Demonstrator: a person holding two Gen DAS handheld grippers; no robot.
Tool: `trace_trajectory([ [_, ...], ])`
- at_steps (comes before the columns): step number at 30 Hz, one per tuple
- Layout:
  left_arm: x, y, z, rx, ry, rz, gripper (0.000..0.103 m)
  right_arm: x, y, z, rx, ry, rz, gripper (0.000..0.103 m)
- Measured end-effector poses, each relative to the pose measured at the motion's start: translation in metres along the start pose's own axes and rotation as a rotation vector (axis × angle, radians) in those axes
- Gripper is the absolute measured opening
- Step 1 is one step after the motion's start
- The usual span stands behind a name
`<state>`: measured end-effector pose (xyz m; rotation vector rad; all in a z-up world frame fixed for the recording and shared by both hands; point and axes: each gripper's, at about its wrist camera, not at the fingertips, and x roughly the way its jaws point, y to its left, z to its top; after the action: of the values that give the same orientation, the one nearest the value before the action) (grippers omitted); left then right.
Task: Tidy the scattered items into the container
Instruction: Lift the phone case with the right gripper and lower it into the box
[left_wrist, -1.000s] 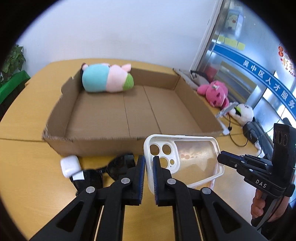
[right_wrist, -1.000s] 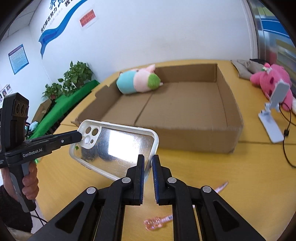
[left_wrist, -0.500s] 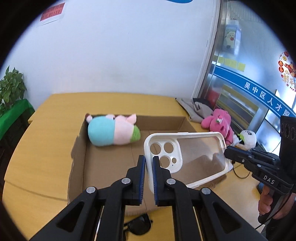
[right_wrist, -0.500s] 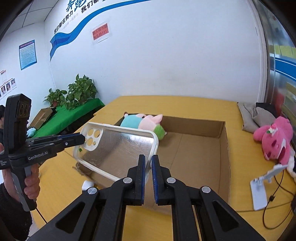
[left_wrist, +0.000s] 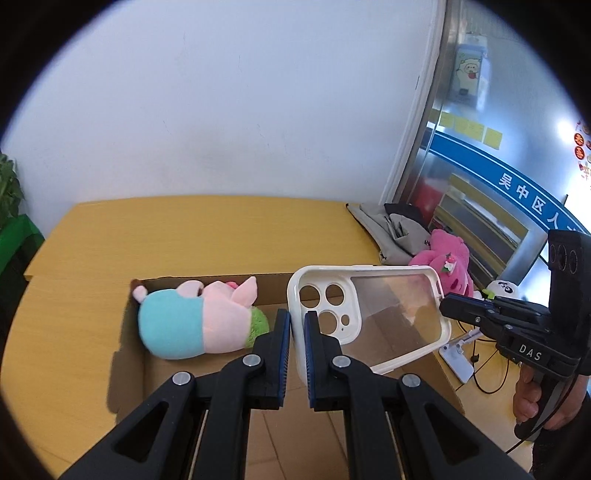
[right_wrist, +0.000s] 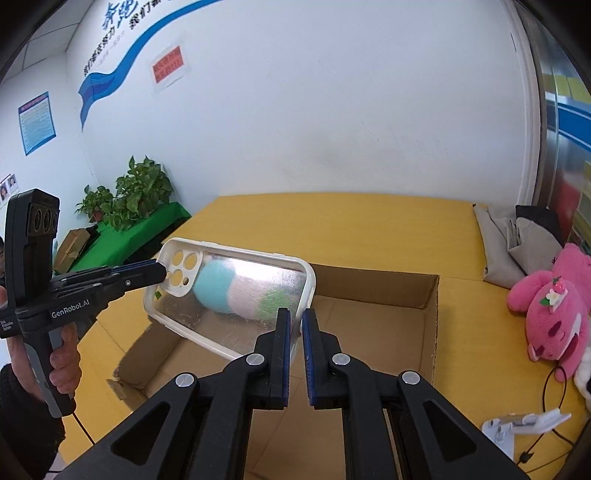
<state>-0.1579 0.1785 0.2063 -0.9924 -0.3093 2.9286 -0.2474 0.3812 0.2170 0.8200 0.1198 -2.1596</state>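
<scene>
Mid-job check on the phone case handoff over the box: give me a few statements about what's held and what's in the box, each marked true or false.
1. Both grippers grip the phone case. True: left gripper at the camera end, right gripper at the other.
2. The case lies on the cardboard box floor. False: it is held above it.
3. A plush toy lies inside the box. True.
4. The pink bear is in the box. False: it sits on the table outside.

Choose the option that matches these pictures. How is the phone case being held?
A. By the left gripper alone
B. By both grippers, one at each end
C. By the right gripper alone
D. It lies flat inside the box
B: the left gripper clamps the camera-hole end of the phone case, the right gripper clamps the opposite end, above the cardboard box.
</scene>
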Motion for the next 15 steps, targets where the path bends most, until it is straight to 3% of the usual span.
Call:
trace_trajectory([
  [7,0.067,0.008,0.004,-0.032,0.094,-0.013,0.007,0.052,-0.046,0.012,0.057,0.087,-0.029,0.007],
  [15,0.13,0.007,0.012,-0.02,0.194,0.037,0.007,0.116,-0.084,0.012,0.074,0.214,-0.095,0.006],
])
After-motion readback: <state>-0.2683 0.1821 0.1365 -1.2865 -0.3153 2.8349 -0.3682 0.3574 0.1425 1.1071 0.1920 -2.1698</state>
